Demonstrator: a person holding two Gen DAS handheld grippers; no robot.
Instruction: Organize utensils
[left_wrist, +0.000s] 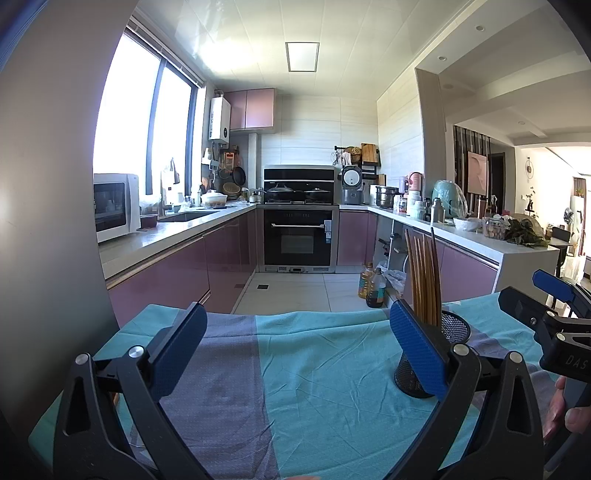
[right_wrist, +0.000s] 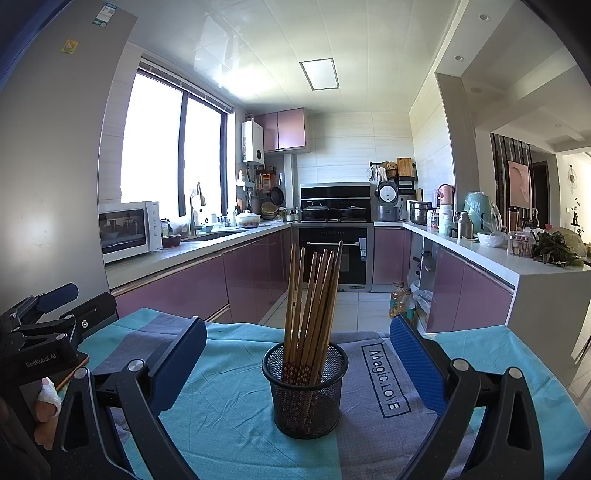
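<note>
A black mesh cup (right_wrist: 305, 391) stands upright on a cloth (right_wrist: 229, 406) of teal and grey stripes that covers the counter. A bunch of brown chopsticks (right_wrist: 314, 306) stands in the cup, leaning and fanned out at the top. Their lower ends have a small red pattern. The cloth has a dark box printed on it with the words "Magic.LOVE" (right_wrist: 385, 376), just to the right of the cup.

The right gripper (right_wrist: 298, 354) has its blue fingers (right_wrist: 417, 360) spread wide, one on each side of the cup, and they hold nothing. The cup sits between them without touching them.

The left gripper (left_wrist: 298, 350) is also spread wide and holds nothing. In its view the cup (left_wrist: 436, 354) is at the right, partly behind the right finger (left_wrist: 417, 347). From the right wrist view, the left gripper's black body (right_wrist: 40, 343) shows the words "GenRobot.AI". A finger of the person's hand (right_wrist: 46, 402) there has a white wrap on it. From the left wrist view, the other gripper's body (left_wrist: 565, 343) shows the letters "DAS", and the rest is cut off.

Behind the counter is a kitchen with pink cabinets (right_wrist: 255, 273), a white microwave (right_wrist: 127, 230) and a black oven (right_wrist: 334, 254).
</note>
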